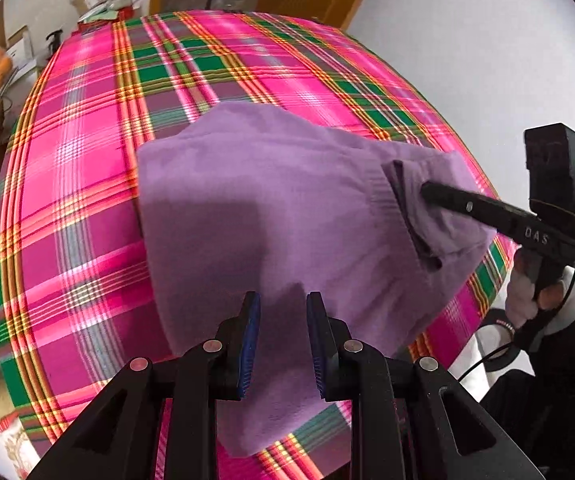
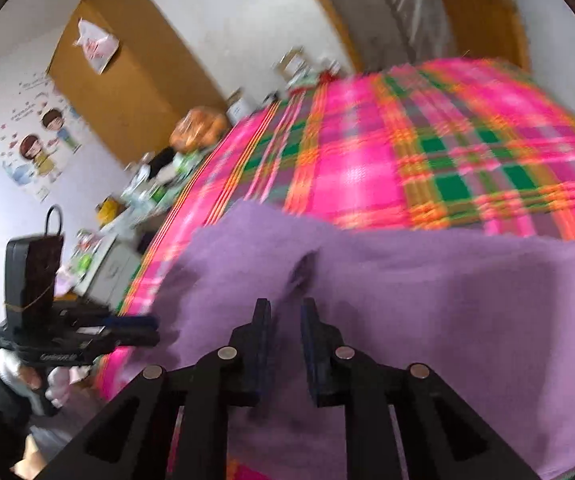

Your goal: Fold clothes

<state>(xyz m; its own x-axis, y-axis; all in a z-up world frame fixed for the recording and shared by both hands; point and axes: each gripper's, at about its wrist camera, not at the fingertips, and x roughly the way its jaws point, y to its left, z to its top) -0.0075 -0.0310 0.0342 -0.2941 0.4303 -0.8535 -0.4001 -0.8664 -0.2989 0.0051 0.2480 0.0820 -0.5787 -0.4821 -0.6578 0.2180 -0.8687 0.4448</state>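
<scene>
the purple knit garment [image 1: 271, 216] lies on the near part of a bed covered by a pink, green and orange plaid sheet [image 1: 87, 184], close to the bed's near edge, with one end draped toward that edge. it looks already doubled over, and a ribbed hem or cuff [image 1: 403, 208] shows on its right side in the left wrist view.

the left gripper [image 1: 283, 340] has the purple fabric running up between its blue pads [image 1: 249, 344]; the jaws stand narrowly apart and appear to be pinching a fold of the knit, with cloth bunched in the gap. the right gripper [image 1: 427, 192] reaches in from the right and its tips bite the knit just beside the ribbed edge. in its own blurred view [image 2: 285, 344] the jaws are close together with purple cloth between them, so it too seems to be clamped on the garment.

judging from this, the step in hand is carrying a held edge across to make the next fold. to do it well, both grips should stay firm and rise together so the knit does not sag or slide out, and the two held points should travel level and parallel so that the fold line comes out straight. the cloth should be laid down edge to edge before either grip lets go. the soft knit will likely stretch, so pulling it taut would skew the fold. a cluttered side table [image 2: 127, 216] stands well apart on the left.
</scene>
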